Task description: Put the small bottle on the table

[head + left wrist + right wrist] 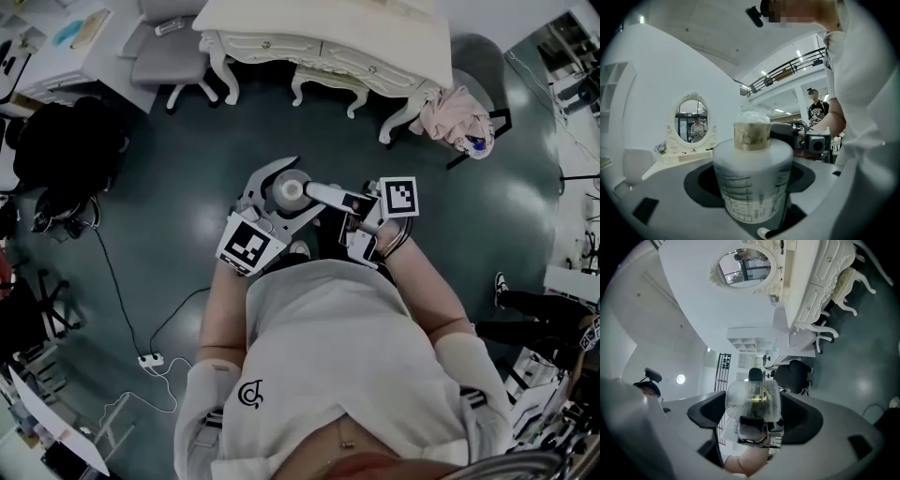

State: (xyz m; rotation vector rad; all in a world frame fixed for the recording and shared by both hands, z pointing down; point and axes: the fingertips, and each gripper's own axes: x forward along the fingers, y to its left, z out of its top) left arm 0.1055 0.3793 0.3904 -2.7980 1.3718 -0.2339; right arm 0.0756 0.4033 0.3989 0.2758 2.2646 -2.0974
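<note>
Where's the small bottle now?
Centre of the head view: the small bottle is clamped in the left hand-held gripper, its cap between the right hand-held gripper's jaws.

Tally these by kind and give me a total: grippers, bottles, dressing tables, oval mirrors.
Grippers: 2, the left gripper on the bottle's body and the right gripper on its clear cap
Small bottle: 1
Dressing table: 1
Oval mirror: 1
Total: 5

No wording is legible. Label on the small bottle (751, 190): printed lines and a grid, too blurred to read. White shirt (347, 347): dark circular monogram (250, 395), toward 7 o'clock in the head view. Left marker cube (246, 246) and right marker cube (400, 197): black-and-white square codes.
</note>
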